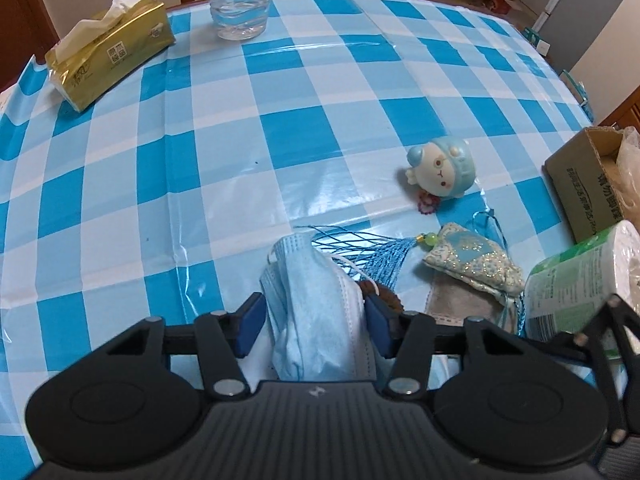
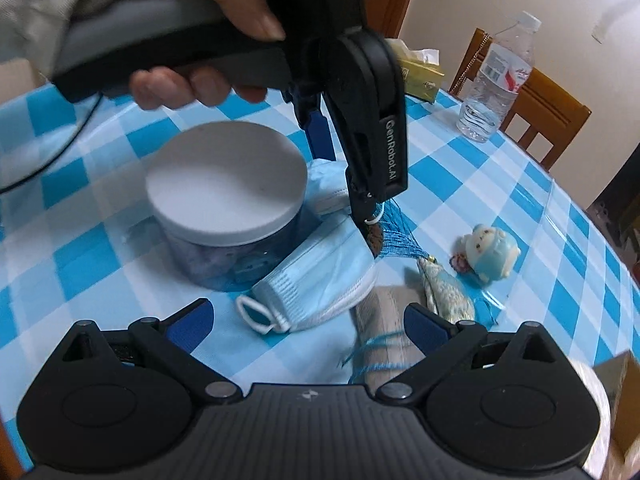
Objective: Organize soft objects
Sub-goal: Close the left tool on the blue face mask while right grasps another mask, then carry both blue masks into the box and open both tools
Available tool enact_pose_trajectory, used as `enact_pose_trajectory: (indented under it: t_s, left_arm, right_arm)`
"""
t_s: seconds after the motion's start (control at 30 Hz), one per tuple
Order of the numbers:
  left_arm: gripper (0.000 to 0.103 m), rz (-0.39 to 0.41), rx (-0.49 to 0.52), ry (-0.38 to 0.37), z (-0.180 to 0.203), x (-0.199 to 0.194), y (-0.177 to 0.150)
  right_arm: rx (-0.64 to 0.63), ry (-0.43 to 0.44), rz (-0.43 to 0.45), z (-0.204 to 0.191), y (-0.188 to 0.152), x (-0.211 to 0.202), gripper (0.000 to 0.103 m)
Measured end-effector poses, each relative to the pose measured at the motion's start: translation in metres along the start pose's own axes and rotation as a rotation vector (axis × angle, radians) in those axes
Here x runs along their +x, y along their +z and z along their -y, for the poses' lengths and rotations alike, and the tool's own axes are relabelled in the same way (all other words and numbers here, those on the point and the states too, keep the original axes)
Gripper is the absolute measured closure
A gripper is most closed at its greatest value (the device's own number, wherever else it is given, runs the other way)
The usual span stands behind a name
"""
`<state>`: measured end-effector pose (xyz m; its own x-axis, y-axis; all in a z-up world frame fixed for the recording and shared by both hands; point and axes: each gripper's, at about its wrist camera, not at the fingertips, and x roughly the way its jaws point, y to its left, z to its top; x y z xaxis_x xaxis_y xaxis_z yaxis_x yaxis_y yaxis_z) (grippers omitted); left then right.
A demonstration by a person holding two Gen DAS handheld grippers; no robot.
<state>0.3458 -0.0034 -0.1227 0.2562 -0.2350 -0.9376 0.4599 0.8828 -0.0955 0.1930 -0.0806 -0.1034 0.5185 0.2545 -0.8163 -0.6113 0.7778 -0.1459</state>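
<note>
While the left gripper (image 1: 314,322) is half closed around the bunched blue face mask (image 1: 316,312) on the checked tablecloth (image 1: 160,184), both pads should be seen biting cloth before any lift. The right gripper (image 2: 308,320) is held wide open and empty above the mask's ear loop (image 2: 260,314); the blue tassel (image 1: 384,256) beside it is best kept clear.

Blue face mask (image 1: 316,320) bunched between left gripper (image 1: 314,322) pads.
</note>
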Motion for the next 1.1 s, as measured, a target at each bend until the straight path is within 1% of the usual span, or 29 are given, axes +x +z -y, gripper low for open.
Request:
enact_pose_trajectory:
  t_s: [0.03,0.1,0.2,0.3,0.33,0.4,0.47,0.5,0.53,0.6,0.67,0.73,0.83,1.1]
  left_arm:
    - [0.050,-0.002,-0.001,0.000,-0.001,0.001,0.000]
    - [0.050,-0.004,-0.004,-0.002,-0.002,0.001,0.000]
    - [0.050,0.001,-0.005,0.000,-0.002,0.001,0.001]
    - [0.051,0.000,-0.004,-0.002,-0.002,0.002,0.000]
    - [0.053,0.002,-0.003,0.000,-0.002,0.003,0.000]
    - [0.055,0.003,-0.007,-0.002,-0.003,0.003,0.001]
    - [0.060,0.005,-0.008,-0.009,-0.003,0.002,0.001]
    - [0.062,0.006,-0.006,-0.008,-0.003,0.002,0.001]
    - [0.064,0.008,-0.002,-0.006,-0.002,0.001,0.001]
    - [0.068,0.011,0.005,-0.005,-0.002,0.000,0.001]
    - [0.071,0.015,0.008,-0.009,-0.002,-0.001,0.001]
    - [0.077,0.021,0.014,-0.009,-0.001,-0.003,0.001]
    - [0.081,0.030,0.031,-0.009,0.001,-0.006,0.000]
    - [0.082,0.060,0.076,0.001,0.007,-0.024,-0.002]
  right_arm:
    - [-0.007,-0.007,-0.005,0.000,0.002,0.006,0.003]
    - [-0.022,-0.017,-0.014,0.000,0.004,0.015,0.010]
    - [-0.025,-0.022,-0.021,0.002,0.007,0.026,0.017]
    - [-0.015,-0.010,-0.023,0.005,0.010,0.032,0.021]
    - [-0.020,-0.010,-0.025,0.006,0.011,0.034,0.023]
    - [-0.026,-0.007,-0.027,0.006,0.012,0.035,0.036]
    - [-0.020,-0.002,-0.029,0.007,0.012,0.036,0.042]
    - [-0.022,0.000,-0.028,0.006,0.012,0.035,0.048]
    - [-0.021,-0.004,-0.023,0.006,0.012,0.034,0.051]
    - [-0.009,0.006,-0.020,0.007,0.012,0.031,0.065]
    - [0.001,0.010,-0.016,0.007,0.012,0.027,0.073]
    - [0.006,0.004,-0.013,0.006,0.011,0.025,0.076]
    - [0.012,-0.010,-0.007,0.004,0.010,0.021,0.080]
    - [0.028,-0.038,0.008,0.003,0.009,0.002,0.082]
